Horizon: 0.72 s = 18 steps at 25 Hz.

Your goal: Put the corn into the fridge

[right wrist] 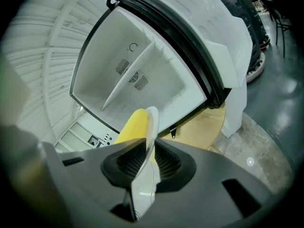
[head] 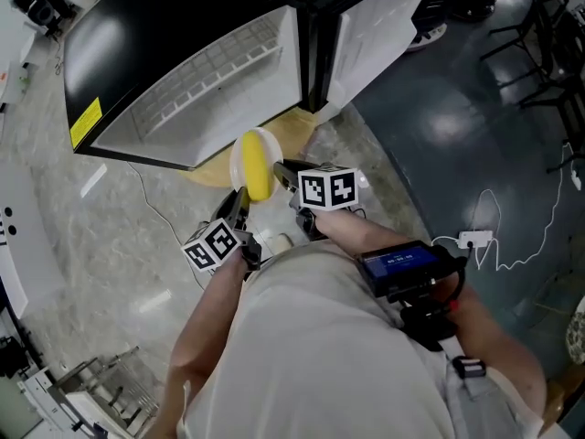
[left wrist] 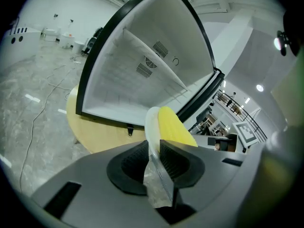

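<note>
Head view shows the corn [head: 257, 167], a yellow cob, lying in a shallow white tray [head: 239, 161] held up in the middle of the frame, above the floor and just short of the open fridge [head: 210, 80] that fills the upper left. The left gripper [head: 239, 207] pinches the tray's lower edge from below-left, and the right gripper [head: 281, 168] takes its rim from the right. In the left gripper view the ribbed jaws are closed on the thin white rim of the tray [left wrist: 151, 127], with the corn [left wrist: 175, 127] lying just right of that rim. In the right gripper view the jaws are likewise clamped on the tray [right wrist: 151, 127], and there the cob [right wrist: 134, 125] sits to the left. So the cob lies between the two grips. Both gripper views look past the tray straight into the white compartment [left wrist: 142, 75] with its vents and slanted shelf. The cob's long axis points roughly up the frame toward that opening, so the move ahead looks like a forward push with both hands together. Neither gripper seems clearly nearer the opening
</note>
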Motion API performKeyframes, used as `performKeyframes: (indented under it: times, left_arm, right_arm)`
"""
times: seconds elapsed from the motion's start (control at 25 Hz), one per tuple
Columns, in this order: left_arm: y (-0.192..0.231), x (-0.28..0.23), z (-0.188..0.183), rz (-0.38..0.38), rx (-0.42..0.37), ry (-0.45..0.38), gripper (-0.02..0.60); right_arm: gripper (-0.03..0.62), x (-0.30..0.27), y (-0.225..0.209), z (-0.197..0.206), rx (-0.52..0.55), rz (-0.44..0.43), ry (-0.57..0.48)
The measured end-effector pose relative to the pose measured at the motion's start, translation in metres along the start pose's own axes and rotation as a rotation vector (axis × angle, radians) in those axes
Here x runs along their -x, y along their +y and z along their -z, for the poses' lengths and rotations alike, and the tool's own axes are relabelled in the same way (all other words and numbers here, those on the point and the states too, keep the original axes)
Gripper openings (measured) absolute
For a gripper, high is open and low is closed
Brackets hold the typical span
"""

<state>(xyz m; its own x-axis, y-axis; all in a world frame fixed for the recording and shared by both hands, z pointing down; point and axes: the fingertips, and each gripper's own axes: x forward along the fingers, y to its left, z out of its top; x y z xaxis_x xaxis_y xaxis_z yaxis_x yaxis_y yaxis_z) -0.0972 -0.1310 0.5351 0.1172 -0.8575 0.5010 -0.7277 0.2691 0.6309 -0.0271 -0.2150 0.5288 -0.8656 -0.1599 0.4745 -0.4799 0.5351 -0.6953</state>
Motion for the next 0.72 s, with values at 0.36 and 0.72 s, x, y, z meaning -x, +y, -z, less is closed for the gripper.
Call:
performKeyframes:
  times: [0.36, 0.72]
  left_arm:
    - [0.0, -0.019, -0.007, -0.09, 0.054, -0.069, 0.077]
    - [0.0, -0.028, -0.007, -0.161, 0.112, -0.108, 0.077]
  right_arm:
    - [0.057, -0.019, -0.015, -0.022, 0.051, -0.067, 0.095]
    - [0.058, -0.029, -0.022, -0.031, 0.084, -0.114, 0.171]
